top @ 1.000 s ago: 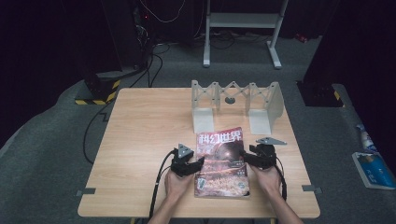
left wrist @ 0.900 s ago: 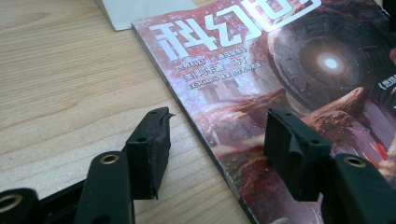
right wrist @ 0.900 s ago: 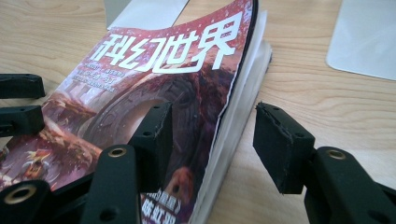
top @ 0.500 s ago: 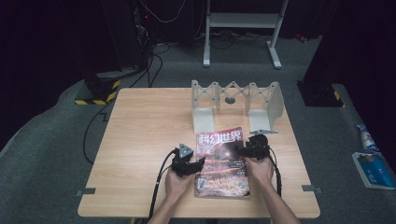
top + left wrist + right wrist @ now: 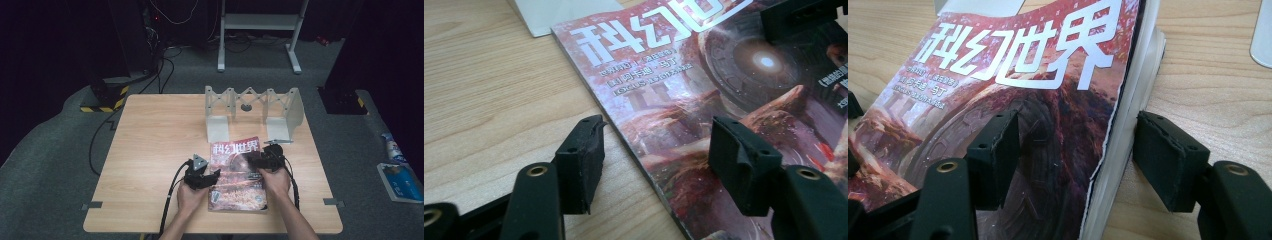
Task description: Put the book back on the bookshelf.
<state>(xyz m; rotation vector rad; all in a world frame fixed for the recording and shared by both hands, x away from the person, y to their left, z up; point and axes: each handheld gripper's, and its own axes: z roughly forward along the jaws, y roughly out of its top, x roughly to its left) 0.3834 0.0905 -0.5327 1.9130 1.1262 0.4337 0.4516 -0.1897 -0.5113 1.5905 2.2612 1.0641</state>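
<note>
Two grippers straddled the glossy red-covered magazine [image 5: 237, 175] lying flat on the pale wooden table [image 5: 150, 150], before the white folding rack [image 5: 252, 112]. Your left gripper [image 5: 216, 176] gaped over its spine; your right gripper [image 5: 1078, 145], jaws just widened, gripped nothing. Closing there, you risked pinching only the cover and tearing it.

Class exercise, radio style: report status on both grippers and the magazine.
Left gripper open, straddling magazine left edge. Right gripper jaws just opened, astride right edge. Magazine flat on table. White rack behind, apart.
</note>
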